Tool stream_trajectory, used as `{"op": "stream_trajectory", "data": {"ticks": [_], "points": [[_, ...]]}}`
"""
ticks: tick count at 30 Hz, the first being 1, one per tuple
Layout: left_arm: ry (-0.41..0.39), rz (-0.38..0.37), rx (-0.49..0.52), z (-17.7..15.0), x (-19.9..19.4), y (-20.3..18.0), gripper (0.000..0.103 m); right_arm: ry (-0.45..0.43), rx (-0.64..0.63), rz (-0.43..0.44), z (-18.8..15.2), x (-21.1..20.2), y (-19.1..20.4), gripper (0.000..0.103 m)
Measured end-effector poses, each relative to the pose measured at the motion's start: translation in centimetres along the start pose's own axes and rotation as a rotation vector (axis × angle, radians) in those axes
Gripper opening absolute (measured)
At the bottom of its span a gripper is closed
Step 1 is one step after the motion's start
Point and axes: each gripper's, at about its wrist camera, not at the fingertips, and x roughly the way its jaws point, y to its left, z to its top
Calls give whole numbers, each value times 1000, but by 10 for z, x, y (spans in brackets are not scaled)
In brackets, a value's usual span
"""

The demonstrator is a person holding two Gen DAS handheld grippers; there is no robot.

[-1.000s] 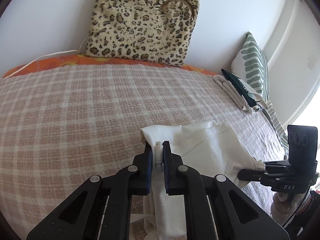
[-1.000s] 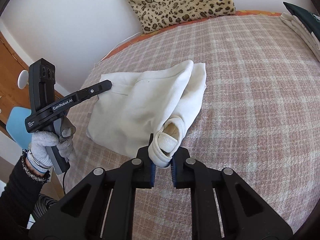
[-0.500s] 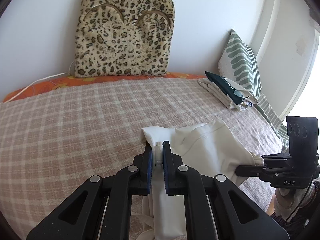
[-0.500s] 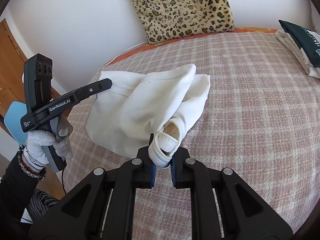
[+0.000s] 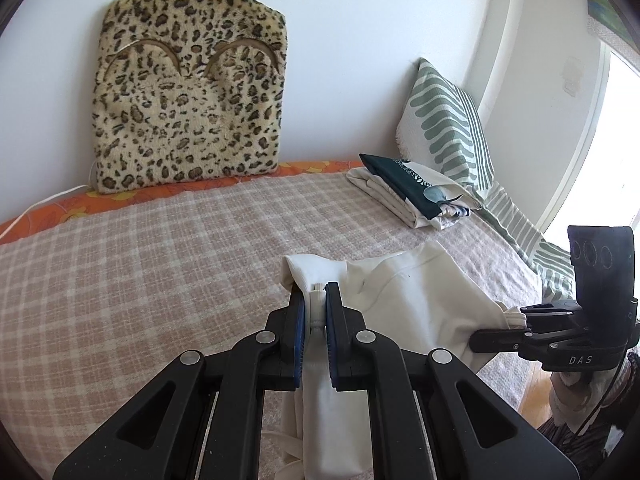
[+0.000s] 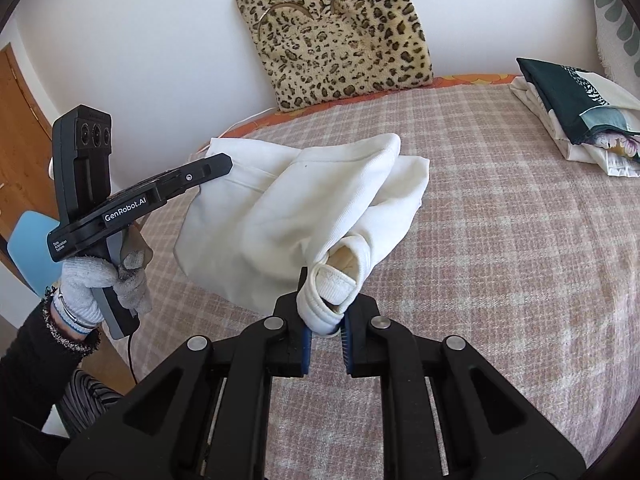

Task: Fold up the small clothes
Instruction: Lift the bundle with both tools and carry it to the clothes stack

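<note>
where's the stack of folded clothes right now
The folded stack lies on the checked blanket at the far right, beside the green-striped pillow; in the right wrist view, upper right.

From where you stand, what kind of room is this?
Most likely a bedroom: a bed under a checked blanket, a leopard-print cushion and a green striped pillow propped against the wall, and a stack of folded clothes.

A bed (image 5: 140, 280) under a pink-and-cream checked blanket (image 6: 520, 240) carries everything. At its 12 o'clock edge a leopard cushion (image 5: 188, 108) leans on the wall. At 2 o'clock lies a folded pile (image 5: 416, 192), a striped pillow (image 5: 448, 124) behind. A cream garment (image 6: 312, 200) partly rests at 6 o'clock.
</note>
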Motion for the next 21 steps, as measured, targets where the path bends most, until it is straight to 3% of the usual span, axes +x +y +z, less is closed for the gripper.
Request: {"op": "stream_trajectory", "data": {"ticks": [10,21], "points": [[-5,-107,22,39,55,-67,8,-56,42,-95,21,-62,-71,13],[-26,-191,55,104,127,-131,8,-113,36,-245,64,-108,-165,13]]}}
